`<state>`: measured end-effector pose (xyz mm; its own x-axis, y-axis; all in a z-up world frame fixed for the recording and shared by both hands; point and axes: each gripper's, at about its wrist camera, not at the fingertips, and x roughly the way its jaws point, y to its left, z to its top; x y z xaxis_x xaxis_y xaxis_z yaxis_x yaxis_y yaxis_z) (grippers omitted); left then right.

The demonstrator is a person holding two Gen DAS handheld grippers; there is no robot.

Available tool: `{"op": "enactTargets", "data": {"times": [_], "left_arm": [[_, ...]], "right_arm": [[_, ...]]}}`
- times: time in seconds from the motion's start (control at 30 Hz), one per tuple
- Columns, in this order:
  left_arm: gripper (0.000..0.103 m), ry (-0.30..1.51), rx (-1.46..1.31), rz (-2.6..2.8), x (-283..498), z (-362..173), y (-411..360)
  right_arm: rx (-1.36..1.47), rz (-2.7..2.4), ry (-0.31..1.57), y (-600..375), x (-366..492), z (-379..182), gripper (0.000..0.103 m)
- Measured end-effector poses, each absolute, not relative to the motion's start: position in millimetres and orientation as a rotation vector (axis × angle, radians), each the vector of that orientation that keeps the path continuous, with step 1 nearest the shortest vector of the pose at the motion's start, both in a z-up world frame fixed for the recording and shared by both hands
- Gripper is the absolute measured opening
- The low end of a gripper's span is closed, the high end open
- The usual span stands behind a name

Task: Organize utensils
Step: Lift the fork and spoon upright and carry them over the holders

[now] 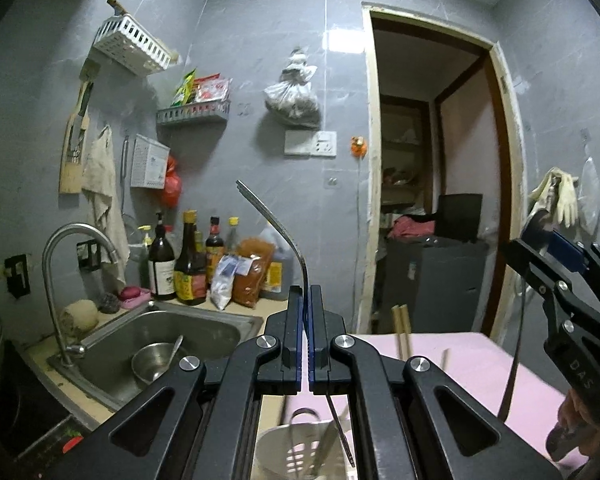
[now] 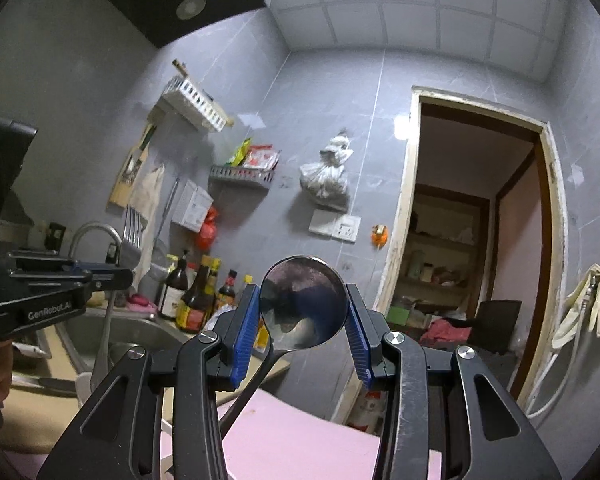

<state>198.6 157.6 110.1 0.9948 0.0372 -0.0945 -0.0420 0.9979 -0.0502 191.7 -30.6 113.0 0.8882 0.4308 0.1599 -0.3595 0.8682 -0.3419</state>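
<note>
In the left wrist view my left gripper [image 1: 305, 292] is shut on a metal fork [image 1: 274, 224], seen edge-on. The fork's tines rise up and to the left, and its handle hangs below the fingers. Under it stands a white slotted utensil holder [image 1: 292, 448] with utensils in it. In the right wrist view my right gripper [image 2: 303, 296] is shut on the bowl of a metal spoon [image 2: 303, 304], blue pads pressing its two sides and the handle slanting down-left. The left gripper [image 2: 124, 276] with the fork [image 2: 132, 232] shows at the left there. The right gripper [image 1: 540, 236] appears at the right edge of the left view.
A steel sink [image 1: 100, 372] with a tap [image 1: 60, 264] and a bowl [image 1: 152, 360] lies at the left. Sauce bottles [image 1: 188, 264] stand behind it. Chopsticks [image 1: 402, 332] lie on the pink table [image 1: 468, 364]. An open doorway [image 1: 432, 184] is beyond, and racks hang on the wall.
</note>
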Motion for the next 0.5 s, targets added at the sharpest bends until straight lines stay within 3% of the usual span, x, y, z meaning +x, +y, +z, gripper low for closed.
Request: {"op": "enactTargets", "data": {"times": [0.5], "left_arm": [[0.000, 0.213, -0.009, 0.050, 220, 60, 156]], "right_arm": [[-0.391, 0.453, -0.100, -13, 212, 64, 0.039]]}}
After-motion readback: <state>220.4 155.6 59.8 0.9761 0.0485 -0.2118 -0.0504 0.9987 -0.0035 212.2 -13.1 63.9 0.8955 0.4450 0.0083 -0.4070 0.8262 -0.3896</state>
